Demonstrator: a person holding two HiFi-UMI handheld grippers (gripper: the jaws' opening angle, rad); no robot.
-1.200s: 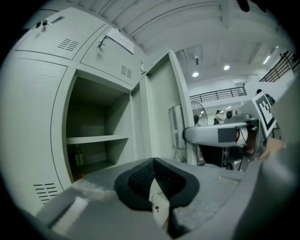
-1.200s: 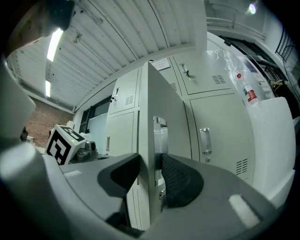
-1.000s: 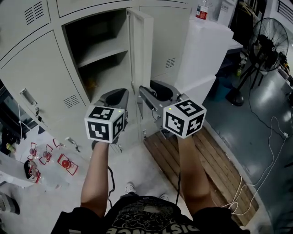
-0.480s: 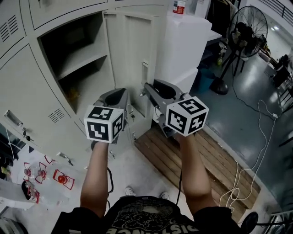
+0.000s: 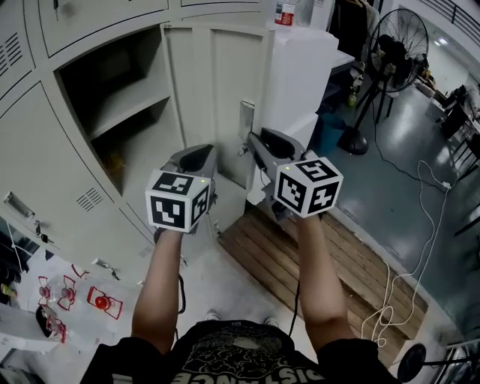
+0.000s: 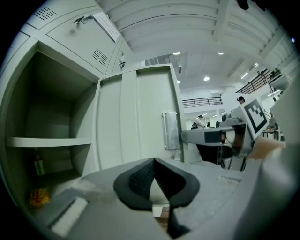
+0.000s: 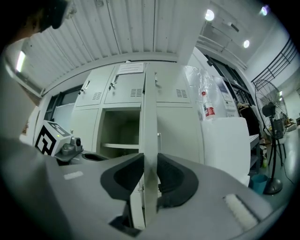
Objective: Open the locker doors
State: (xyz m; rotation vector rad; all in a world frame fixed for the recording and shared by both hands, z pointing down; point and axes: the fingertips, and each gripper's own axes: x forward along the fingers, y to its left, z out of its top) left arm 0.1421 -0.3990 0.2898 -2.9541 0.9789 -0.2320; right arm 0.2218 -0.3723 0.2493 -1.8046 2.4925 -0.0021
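The grey locker door (image 5: pixel 217 97) stands swung out from its open compartment (image 5: pixel 112 97), which has a shelf (image 5: pixel 127 109) inside. My right gripper (image 5: pixel 259 142) is at the door's free edge; in the right gripper view the door edge (image 7: pixel 149 117) runs straight between the pads. The jaws have just been closing and the right gripper (image 7: pixel 150 176) now presses on that edge. My left gripper (image 5: pixel 196 154) hangs just left of it, in front of the door's inner face (image 6: pixel 136 117). The left gripper (image 6: pixel 153 164) has its pads together, holding nothing.
A white cabinet (image 5: pixel 304 75) with a bottle (image 5: pixel 283 11) on top stands right of the door. A wooden pallet (image 5: pixel 300 262) lies below, with a fan (image 5: pixel 397 45) and floor cables (image 5: pixel 420 225) to the right. Closed locker doors (image 5: pixel 52 150) are at left. A yellow item (image 6: pixel 38 197) sits in the compartment.
The door has swung further out to the right, now showing its inner face. Both grippers have moved right with it, the right one at the door's edge.
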